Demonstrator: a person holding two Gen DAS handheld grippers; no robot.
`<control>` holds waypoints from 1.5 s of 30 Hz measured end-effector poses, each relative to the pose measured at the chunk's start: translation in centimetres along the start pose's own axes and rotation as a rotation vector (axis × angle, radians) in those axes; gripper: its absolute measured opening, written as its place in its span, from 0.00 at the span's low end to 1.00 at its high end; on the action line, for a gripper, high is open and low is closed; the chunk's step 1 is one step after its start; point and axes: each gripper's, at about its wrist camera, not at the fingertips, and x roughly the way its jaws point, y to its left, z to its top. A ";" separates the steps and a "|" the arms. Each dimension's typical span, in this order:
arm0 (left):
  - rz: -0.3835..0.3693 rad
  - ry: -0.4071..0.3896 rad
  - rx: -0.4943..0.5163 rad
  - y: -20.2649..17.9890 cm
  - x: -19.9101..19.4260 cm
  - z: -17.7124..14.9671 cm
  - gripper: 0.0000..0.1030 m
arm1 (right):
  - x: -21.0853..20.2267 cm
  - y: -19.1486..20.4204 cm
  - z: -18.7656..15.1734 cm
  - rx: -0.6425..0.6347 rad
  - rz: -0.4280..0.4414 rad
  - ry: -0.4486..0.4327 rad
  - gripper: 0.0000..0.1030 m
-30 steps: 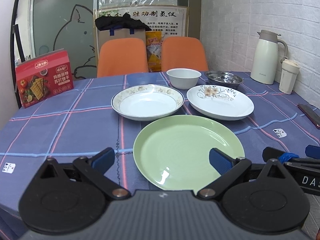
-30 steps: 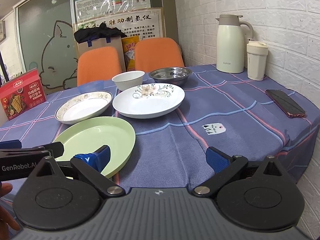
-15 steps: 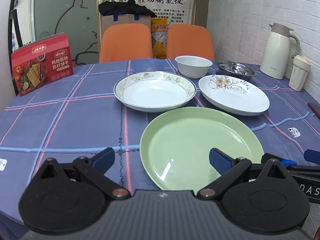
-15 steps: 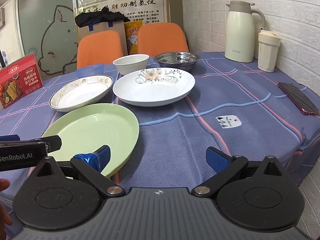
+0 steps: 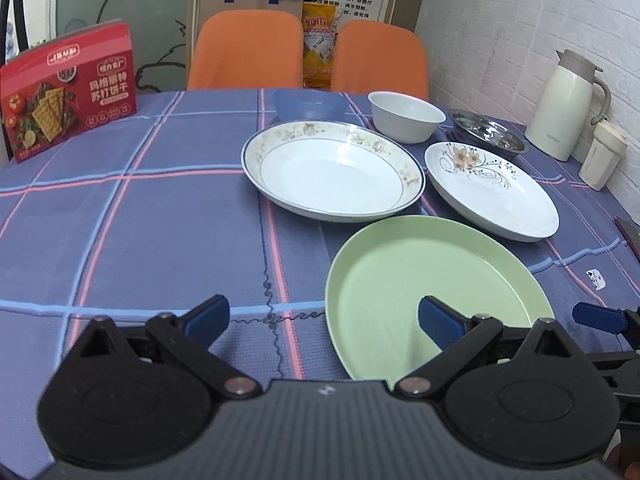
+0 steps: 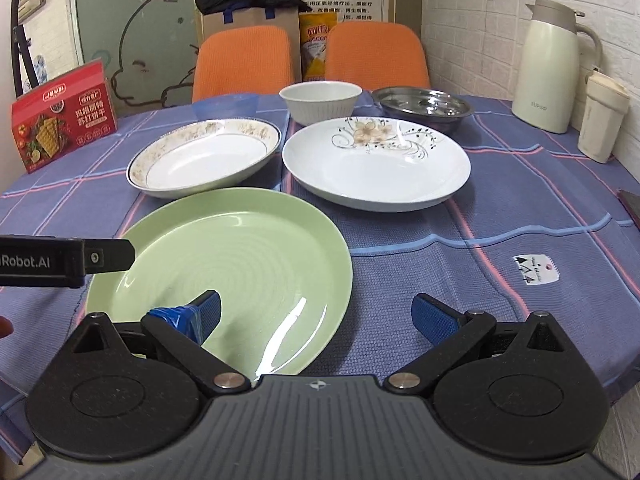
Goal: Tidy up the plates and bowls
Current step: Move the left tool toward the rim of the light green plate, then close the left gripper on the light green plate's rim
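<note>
A green plate (image 5: 432,292) (image 6: 232,256) lies nearest on the blue checked tablecloth. Behind it sit a gold-rimmed white plate (image 5: 332,172) (image 6: 204,156) and a flower-patterned white plate (image 5: 492,188) (image 6: 376,160). Farther back stand a white bowl (image 5: 406,116) (image 6: 320,100), a blue bowl (image 5: 308,104) (image 6: 226,106) and a steel bowl (image 5: 486,134) (image 6: 424,106). My left gripper (image 5: 324,318) is open, its right finger over the green plate's near part. My right gripper (image 6: 316,314) is open too, left finger above that plate's near edge. Neither holds anything.
A red cracker box (image 5: 68,88) (image 6: 64,120) stands at the left. A cream thermos (image 5: 568,108) (image 6: 554,68) and a cup (image 5: 602,158) (image 6: 604,120) stand by the brick wall on the right. A dark phone (image 6: 632,204) lies at the right edge. Two orange chairs (image 6: 244,60) stand behind the table.
Both grippers have risen and tilted down toward the table, so the plates sit lower and closer in view. The left one shifted leftward. Nothing was picked up.
</note>
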 end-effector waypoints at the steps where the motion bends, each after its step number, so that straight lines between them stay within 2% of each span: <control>1: -0.003 0.011 0.002 -0.1 0.5 0.0 0.96 | 0.3 -0.1 0.0 0.002 -0.002 0.010 0.87; 4: -0.003 0.028 0.019 -0.5 1.6 -0.1 0.96 | 1.1 -0.1 -0.1 0.013 0.015 0.037 0.87; 9: -0.002 0.035 0.034 -0.5 2.8 -0.1 0.96 | 1.7 0.3 0.1 -0.009 0.023 0.027 0.87; 15: 0.032 0.053 0.090 -1.2 3.4 0.1 0.96 | 1.5 0.1 -0.9 -0.042 0.054 -0.048 0.89; 19: 0.028 0.063 0.090 -1.5 3.7 0.4 0.94 | 2.0 0.4 -0.2 -0.042 0.047 -0.031 0.87; 22: 0.026 0.064 0.103 -1.5 3.7 0.4 0.94 | 2.1 0.2 -0.5 -0.072 0.091 -0.065 0.87; 27: 0.008 0.058 0.103 -2.0 3.5 0.3 0.89 | 2.1 0.6 -0.8 -0.097 0.133 -0.094 0.83; 29: -0.023 0.052 0.123 -3.2 3.4 0.2 0.78 | 1.9 2.0 -0.9 -0.123 0.154 -0.095 0.82; 30: -0.002 0.055 0.122 -3.6 3.3 0.2 0.78 | 1.8 2.5 -1.0 -0.126 0.149 -0.095 0.83; 36: -0.025 0.065 0.074 -2.7 2.7 0.5 0.77 | 1.3 2.4 -0.5 -0.072 0.166 -0.091 0.83; 40: -0.003 0.036 0.052 -1.4 1.3 0.8 0.77 | 0.4 4.2 -0.1 -0.096 0.162 -0.123 0.84; 45: 0.046 0.027 0.018 1.3 0.0 0.6 0.77 | 0.7 6.4 0.4 -0.112 0.219 -0.123 0.84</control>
